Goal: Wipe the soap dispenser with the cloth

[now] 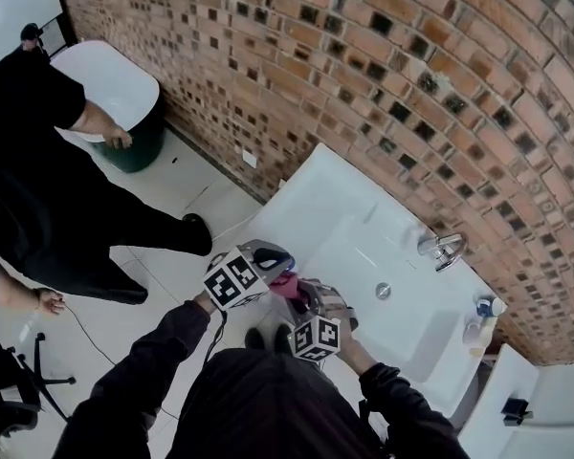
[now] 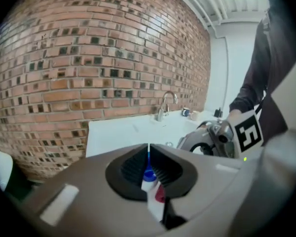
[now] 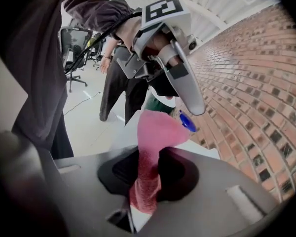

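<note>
Soap dispenser (image 2: 148, 175), white with a blue top, sat pinched between the closed jaws of the left gripper (image 2: 148, 150), its blue tip poking out beside that gripper's finger in the right gripper view. Just beside it hung the pink cloth (image 3: 155, 132), clamped in the jaws of the right gripper (image 3: 153, 157), its free end fanned out above the pads and close to the blue tip. Both grippers were held close together over the front edge of the white sink (image 1: 344, 208). A chrome faucet (image 1: 445, 249) stood at the sink's far side against the brick wall (image 1: 364, 65). A second person (image 1: 38, 189) stood well apart to the left.
</note>
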